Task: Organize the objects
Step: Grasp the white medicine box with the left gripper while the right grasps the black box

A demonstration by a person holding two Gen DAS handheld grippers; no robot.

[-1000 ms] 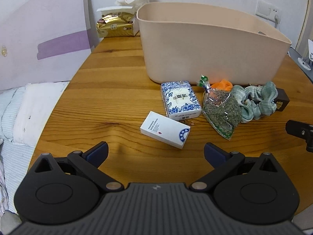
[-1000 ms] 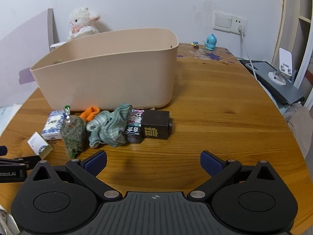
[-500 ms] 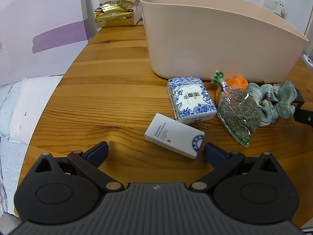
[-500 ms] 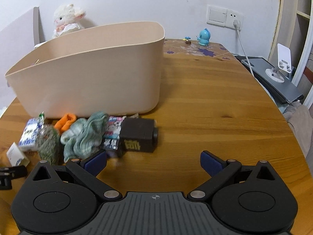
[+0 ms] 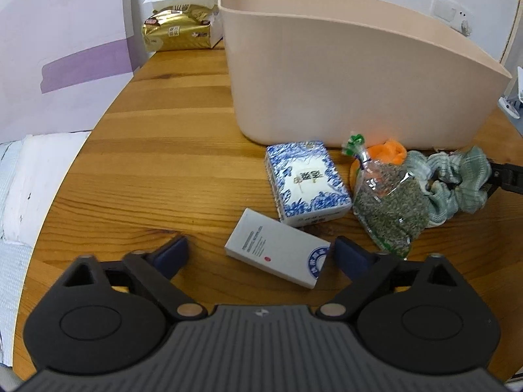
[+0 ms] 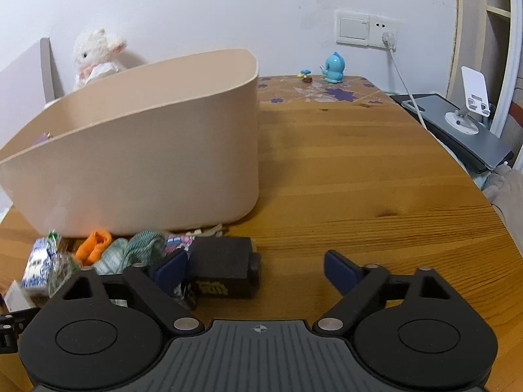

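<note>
Both tools have been brought closer to the things on the desk [image 5: 157, 170] than they were a moment ago.

The left tool [image 5: 261, 254] is spread wide and nothing is held in it. The white box [image 5: 278, 248] was far ahead before; now it lies flat between the two fingers, with its round blue mark just beside the finger at 3 o'clock. At 1 o'clock from it the blue flowered box [image 5: 307, 183] is seen, then the bag of green bits [image 5: 389, 205] and the green cloth [image 5: 457, 183].

The right tool [image 6: 256, 268] is spread wide too, and empty. The dark box [image 6: 225, 268] now sits just beside its finger at 9 o'clock.

The big tan bin [image 5: 343, 75] stands behind at 12 o'clock. Nothing has been lifted yet, so a squeeze on each box is probably next.
</note>
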